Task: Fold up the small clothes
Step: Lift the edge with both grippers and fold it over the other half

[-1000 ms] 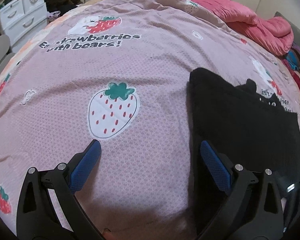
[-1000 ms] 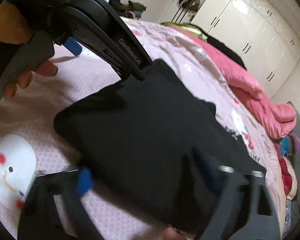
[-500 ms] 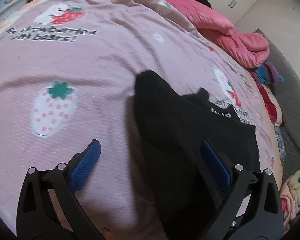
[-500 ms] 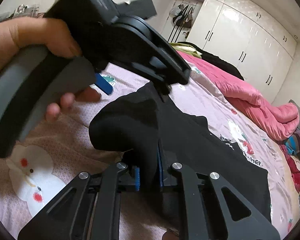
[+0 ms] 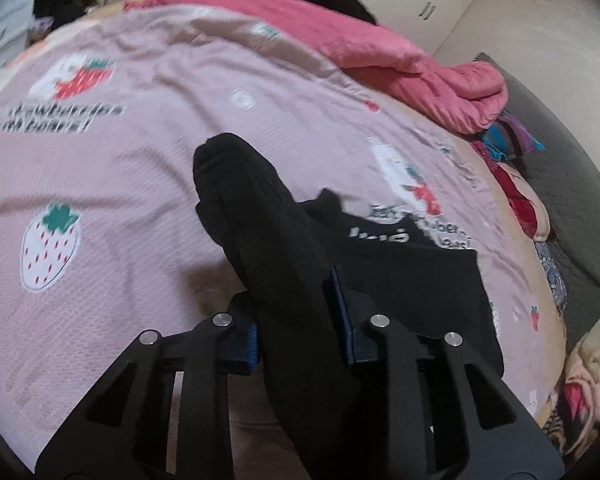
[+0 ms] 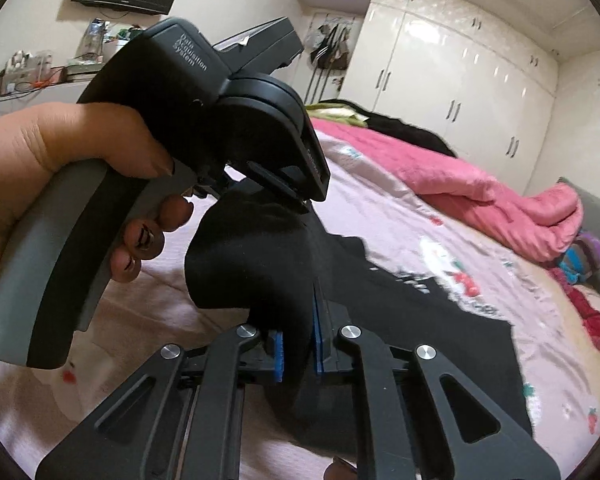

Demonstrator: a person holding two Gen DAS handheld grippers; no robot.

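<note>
A small black garment with white lettering lies on the pink strawberry bedspread. My left gripper is shut on its near edge, and the cloth bunches up between the blue pads. My right gripper is shut on the same garment at another part of the near edge. In the right wrist view the left gripper's body and the hand holding it sit just above and left of the lifted cloth. The far part of the garment still rests on the bed.
A pink quilt is heaped along the far side of the bed. Coloured clothes lie piled at the right edge. White wardrobes line the far wall, and a desk with clutter stands at the left.
Both grippers went from open to shut on the black garment's near edge, the right one first. The near edge is now lifted and bunched between the pads.
</note>
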